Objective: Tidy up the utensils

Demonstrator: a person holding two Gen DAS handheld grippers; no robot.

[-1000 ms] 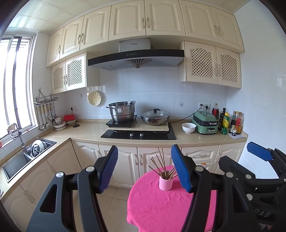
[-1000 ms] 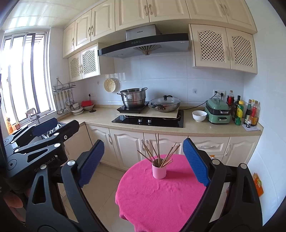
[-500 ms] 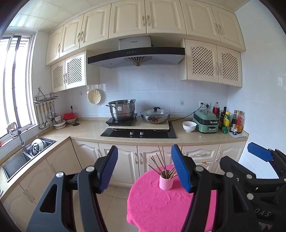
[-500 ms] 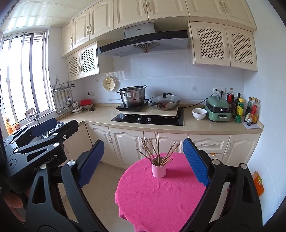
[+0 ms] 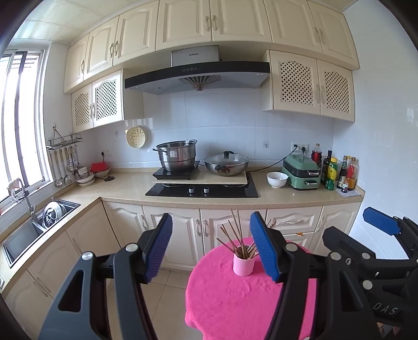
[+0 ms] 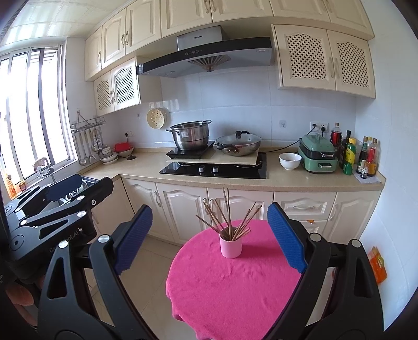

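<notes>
Side by side, left gripper [image 5: 211, 245] and right gripper [image 6: 209, 232] hover tilted slightly downward, fingers spread and empty. Ahead, a pink cup [image 6: 230, 245] of splayed brown chopsticks [image 6: 227, 217] stands on the pink-clothed round surface [image 6: 235, 287].

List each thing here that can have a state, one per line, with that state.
left gripper: jaws open, empty
right gripper: jaws open, empty
pink cup: upright on the pink table, holding chopsticks
chopsticks: standing in the cup, fanned out
wok: lid on
steel pot: no lid
upper cupboards: doors shut
</notes>
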